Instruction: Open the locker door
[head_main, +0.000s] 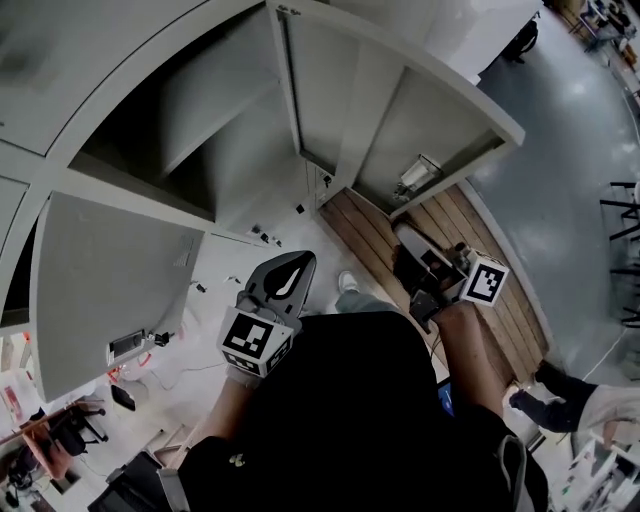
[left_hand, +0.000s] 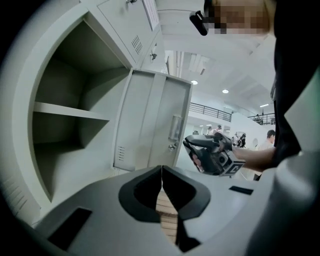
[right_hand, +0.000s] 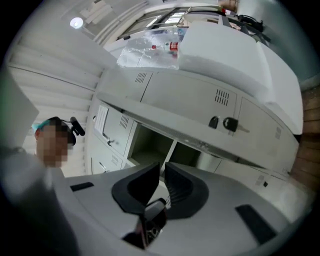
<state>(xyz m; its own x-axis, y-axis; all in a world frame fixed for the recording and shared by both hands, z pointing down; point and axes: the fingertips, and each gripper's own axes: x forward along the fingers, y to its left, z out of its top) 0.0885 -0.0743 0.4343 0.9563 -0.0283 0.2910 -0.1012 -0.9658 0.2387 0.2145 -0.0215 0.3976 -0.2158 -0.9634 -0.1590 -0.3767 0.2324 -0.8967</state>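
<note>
The fingers of the left gripper are closed tip to tip with nothing between them; they point toward the foot of the door, which is well apart from them. The door stands wide open from the locker, its inner face and latch showing.

The right gripper has its fingers all but together, with only a thin slit between the tips and nothing in it. In the left gripper view it hangs just past the door's free edge, near the latch and apart from it. Beyond its fingers lies a locker front with a key in its lock, with open compartments beside it.

Inside the open locker a shelf splits the space into an upper and a lower part. On top of the lockers lies a clear plastic bag; what it holds I cannot tell.

From the head view both grippers sit low in front of the person, the left facing the locker mouth, the right over wooden boards below the door's free edge. A second door stands open at the left.
</note>
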